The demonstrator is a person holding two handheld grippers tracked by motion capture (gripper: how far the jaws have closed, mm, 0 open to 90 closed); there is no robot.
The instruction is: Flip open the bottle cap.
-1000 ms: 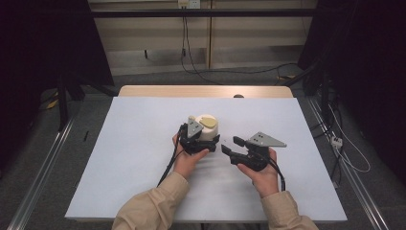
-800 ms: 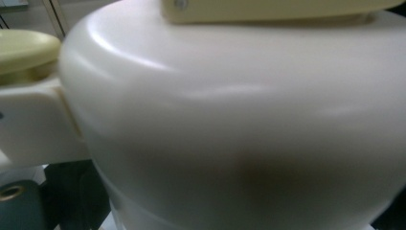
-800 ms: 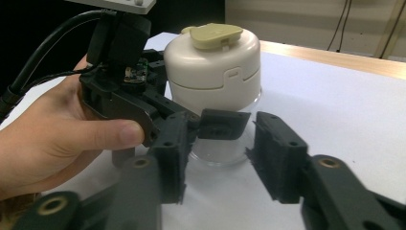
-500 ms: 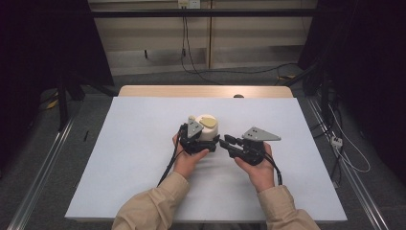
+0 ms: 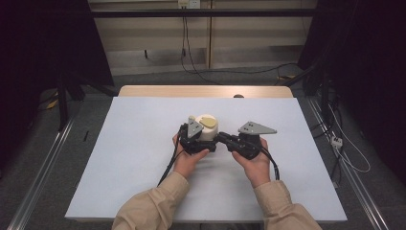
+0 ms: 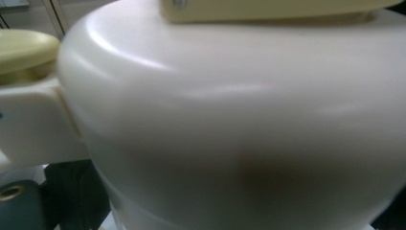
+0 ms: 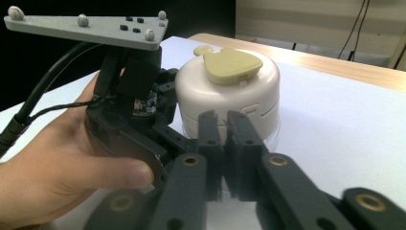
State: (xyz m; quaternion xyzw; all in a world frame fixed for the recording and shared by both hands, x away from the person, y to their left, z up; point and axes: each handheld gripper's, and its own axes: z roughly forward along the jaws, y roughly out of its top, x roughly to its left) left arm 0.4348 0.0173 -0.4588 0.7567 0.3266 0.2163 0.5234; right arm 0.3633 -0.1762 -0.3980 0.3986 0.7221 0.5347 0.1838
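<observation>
While the left gripper (image 5: 200, 140) clamps the cream container (image 5: 207, 127), the right gripper (image 7: 225, 125) has just closed its jaws, empty.

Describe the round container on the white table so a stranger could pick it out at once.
On the white table, look near the middle, between the two hand-held grippers. There sits a round cream container, squat and domed. Its pale yellow-green teardrop tab on top sets it apart from the black grippers beside it.

White-topped table (image 5: 143, 158) on grey floor (image 5: 57, 158); pale panelled wall (image 5: 249, 33) behind; dark curtains (image 5: 28, 57) flanking.
</observation>
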